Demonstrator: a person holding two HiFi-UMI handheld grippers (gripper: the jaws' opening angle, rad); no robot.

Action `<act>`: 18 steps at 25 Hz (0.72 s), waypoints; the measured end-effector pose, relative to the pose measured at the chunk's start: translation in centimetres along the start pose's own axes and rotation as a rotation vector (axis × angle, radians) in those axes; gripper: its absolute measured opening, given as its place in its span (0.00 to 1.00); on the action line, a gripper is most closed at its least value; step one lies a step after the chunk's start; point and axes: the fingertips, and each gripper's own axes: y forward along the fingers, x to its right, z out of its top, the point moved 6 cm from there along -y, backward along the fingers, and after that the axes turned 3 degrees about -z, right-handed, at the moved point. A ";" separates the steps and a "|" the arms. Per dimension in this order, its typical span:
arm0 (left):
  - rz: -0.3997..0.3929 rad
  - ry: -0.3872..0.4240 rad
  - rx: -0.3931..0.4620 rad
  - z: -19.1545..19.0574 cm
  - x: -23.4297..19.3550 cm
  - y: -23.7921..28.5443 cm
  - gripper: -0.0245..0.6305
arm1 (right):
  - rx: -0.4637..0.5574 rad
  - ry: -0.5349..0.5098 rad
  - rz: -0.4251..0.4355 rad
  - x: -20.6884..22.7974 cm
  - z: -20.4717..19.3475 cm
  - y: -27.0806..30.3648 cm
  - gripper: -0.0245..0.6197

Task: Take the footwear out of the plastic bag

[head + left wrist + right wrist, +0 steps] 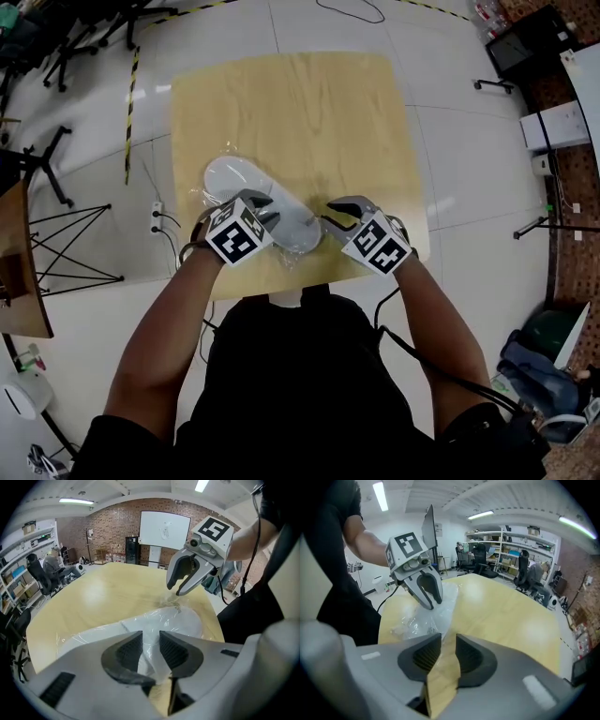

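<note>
A white slipper [246, 192] lies inside a clear plastic bag [292, 251] on the near part of the pale wooden table [300, 112]. My left gripper [268, 210] hovers over the slipper's near end. In the left gripper view its jaws [146, 644] stand apart, with bag film and white slipper [187, 620] showing in the gap and the pads not pressing on them. My right gripper [336, 218] is just right of the bag's crumpled end and is open. In the right gripper view only bare wood shows between its jaws [448, 651], with the bag [419, 618] and the left gripper [431, 601] beyond.
The table's near edge runs just under both grippers. On the floor to the left are black stands [56, 169], a power strip [157, 217] and striped tape [131, 103]. A blue backpack [539, 370] lies at lower right. People sit at desks [529, 576] far behind.
</note>
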 end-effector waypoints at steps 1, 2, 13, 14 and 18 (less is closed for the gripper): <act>-0.001 -0.004 0.004 -0.1 -0.1 0.0 0.22 | -0.010 -0.001 0.004 0.0 0.0 0.3 0.18; -0.003 -0.009 0.008 -0.2 -0.2 -0.1 0.21 | -0.020 -0.001 0.010 -0.1 0.0 0.6 0.15; 0.005 -0.034 0.043 -0.1 -0.2 0.0 0.20 | 0.005 0.030 -0.010 -3.1 -1.7 -2.4 0.04; 0.003 -0.032 0.043 0.0 -0.1 0.0 0.20 | 0.021 0.071 -0.023 -2.7 -1.8 -2.6 0.08; 0.008 -0.025 0.043 0.2 -0.3 -0.2 0.20 | 0.015 0.175 -0.004 -0.5 -1.4 -1.2 0.36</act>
